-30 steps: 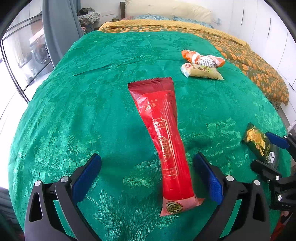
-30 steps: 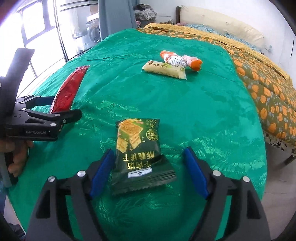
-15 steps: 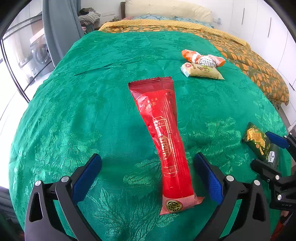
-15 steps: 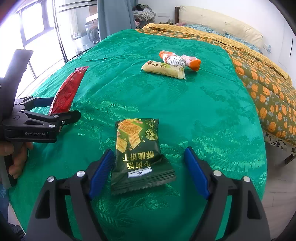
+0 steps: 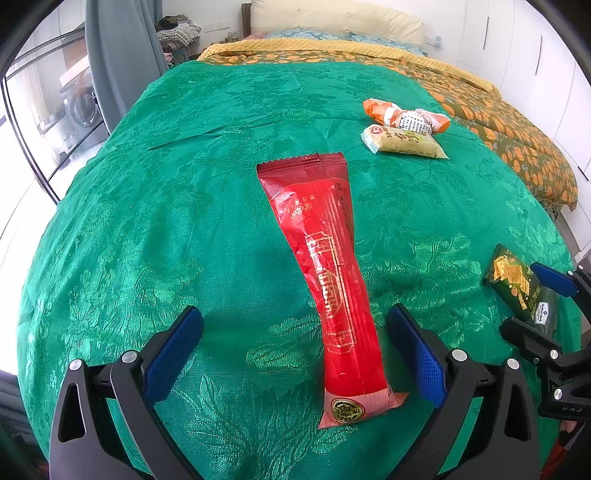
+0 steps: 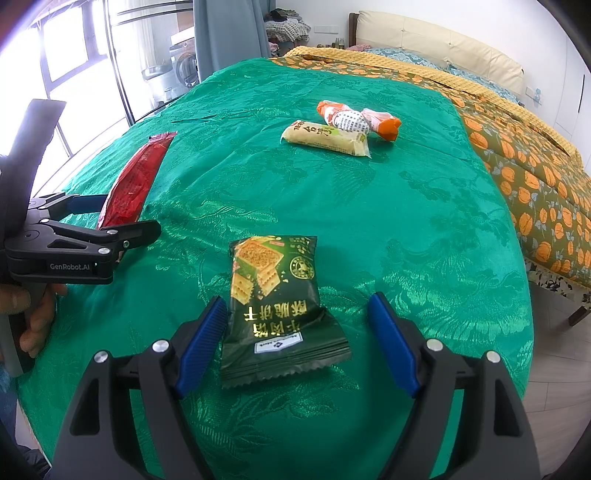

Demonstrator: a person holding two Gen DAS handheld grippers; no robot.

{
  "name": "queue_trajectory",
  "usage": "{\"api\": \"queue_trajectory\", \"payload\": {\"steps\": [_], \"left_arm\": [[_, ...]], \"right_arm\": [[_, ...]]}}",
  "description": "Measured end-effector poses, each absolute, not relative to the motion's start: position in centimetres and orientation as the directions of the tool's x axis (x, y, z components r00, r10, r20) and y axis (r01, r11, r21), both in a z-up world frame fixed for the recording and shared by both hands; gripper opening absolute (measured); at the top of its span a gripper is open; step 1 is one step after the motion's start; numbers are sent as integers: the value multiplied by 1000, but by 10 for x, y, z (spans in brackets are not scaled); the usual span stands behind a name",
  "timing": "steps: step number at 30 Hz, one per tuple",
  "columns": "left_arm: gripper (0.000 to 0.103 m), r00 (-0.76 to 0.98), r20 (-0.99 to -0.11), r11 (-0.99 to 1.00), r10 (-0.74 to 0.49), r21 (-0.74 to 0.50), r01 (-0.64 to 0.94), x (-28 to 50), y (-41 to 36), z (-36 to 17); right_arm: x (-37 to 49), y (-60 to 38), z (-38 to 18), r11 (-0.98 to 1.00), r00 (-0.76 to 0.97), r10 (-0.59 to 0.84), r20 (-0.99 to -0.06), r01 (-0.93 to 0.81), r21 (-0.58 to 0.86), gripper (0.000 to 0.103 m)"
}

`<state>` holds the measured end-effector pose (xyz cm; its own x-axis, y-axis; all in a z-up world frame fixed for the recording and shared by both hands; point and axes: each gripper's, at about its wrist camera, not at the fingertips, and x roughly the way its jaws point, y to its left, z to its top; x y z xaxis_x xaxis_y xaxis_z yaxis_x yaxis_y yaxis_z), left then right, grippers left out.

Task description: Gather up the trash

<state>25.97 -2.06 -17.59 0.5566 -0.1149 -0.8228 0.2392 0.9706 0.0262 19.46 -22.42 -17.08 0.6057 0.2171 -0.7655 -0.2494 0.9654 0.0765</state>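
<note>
A long red wrapper [image 5: 325,273] lies on the green bedspread [image 5: 184,206], its near end between the fingers of my open left gripper [image 5: 295,350]. A dark green cracker packet [image 6: 275,299] lies between the fingers of my open right gripper [image 6: 297,341]. The red wrapper [image 6: 135,184] and the left gripper [image 6: 114,221] also show in the right wrist view. The green packet [image 5: 517,284] and the right gripper [image 5: 532,302] show at the right edge of the left wrist view. Farther up the bed lie a yellow packet [image 6: 325,138] and an orange-and-white wrapper [image 6: 358,118].
An orange-patterned quilt [image 6: 524,147] covers the bed's right side and head, with a cream headboard [image 6: 439,40] behind. A grey curtain [image 6: 229,33] and a glass door [image 6: 122,62] stand to the left. The bed's near edge drops off below both grippers.
Both grippers have barely moved. Their jaws stay open around the same wrappers.
</note>
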Motion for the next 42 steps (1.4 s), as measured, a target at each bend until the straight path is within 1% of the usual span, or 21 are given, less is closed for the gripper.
{"api": "queue_trajectory", "payload": {"steps": [6, 8, 11, 13, 15, 17, 19, 21, 22, 23, 24, 25, 26, 27, 30, 33, 37, 40, 42], "left_arm": [[99, 555, -826, 970, -103, 40, 238, 247, -20, -174], [99, 538, -834, 960, -124, 37, 278, 238, -18, -172], [99, 523, -831, 951, -188, -21, 307, 226, -1, -168], [99, 524, -821, 947, -228, -61, 317, 221, 9, -163], [99, 526, -815, 944, -242, -71, 323, 219, 11, -158], [98, 531, -818, 943, -222, -42, 330, 220, 3, -155], [92, 539, -816, 938, -209, -11, 347, 219, -7, -152], [82, 532, -825, 929, -193, 20, 369, 216, -19, -154], [79, 531, -828, 927, -180, 39, 374, 215, -23, -156], [73, 531, -831, 924, -164, 58, 377, 215, -27, -158], [65, 532, -834, 921, -147, 81, 382, 213, -31, -161], [60, 535, -833, 920, -144, 87, 383, 213, -33, -163], [45, 540, -827, 919, -154, 81, 386, 211, -33, -162], [28, 545, -823, 919, -160, 78, 387, 211, -33, -161], [24, 566, -802, 918, -191, 58, 392, 206, -32, -155], [24, 584, -782, 917, -218, 41, 398, 197, -34, -145], [24, 570, -765, 905, -299, -38, 425, 183, -48, -129], [24, 544, -755, 874, -366, -78, 479, 168, -76, -117], [24, 523, -746, 844, -412, -97, 527, 157, -103, -110]], "right_arm": [[193, -225, -171, 966, 605, 221, -765, -246, 84, 77], [193, -228, -171, 963, 600, 238, -764, -248, 106, 77], [188, -236, -167, 957, 576, 271, -772, -245, 153, 77], [186, -235, -160, 944, 553, 312, -772, -274, 184, 77], [188, -227, -154, 936, 541, 324, -776, -304, 179, 77], [195, -217, -148, 936, 541, 308, -783, -320, 147, 77], [205, -209, -147, 936, 514, 298, -804, -322, 141, 76], [215, -207, -150, 944, 493, 270, -827, -306, 126, 67], [218, -206, -152, 945, 487, 263, -833, -303, 122, 64], [221, -205, -154, 944, 474, 266, -839, -305, 127, 54], [222, -205, -158, 945, 465, 259, -847, -304, 123, 45], [223, -206, -158, 948, 470, 245, -848, -300, 108, 41], [221, -208, -156, 950, 481, 244, -842, -291, 109, 38], [217, -212, -154, 951, 489, 257, -834, -281, 128, 37], [200, -223, -146, 950, 521, 277, -807, -276, 148, 37], [179, -236, -139, 947, 540, 293, -789, -274, 165, 37], [152, -272, -129, 948, 568, 314, -760, -237, 214, 37], [135, -311, -122, 958, 594, 288, -751, -172, 231, 37], [125, -344, -120, 970, 615, 240, -751, -118, 213, 37]]}}
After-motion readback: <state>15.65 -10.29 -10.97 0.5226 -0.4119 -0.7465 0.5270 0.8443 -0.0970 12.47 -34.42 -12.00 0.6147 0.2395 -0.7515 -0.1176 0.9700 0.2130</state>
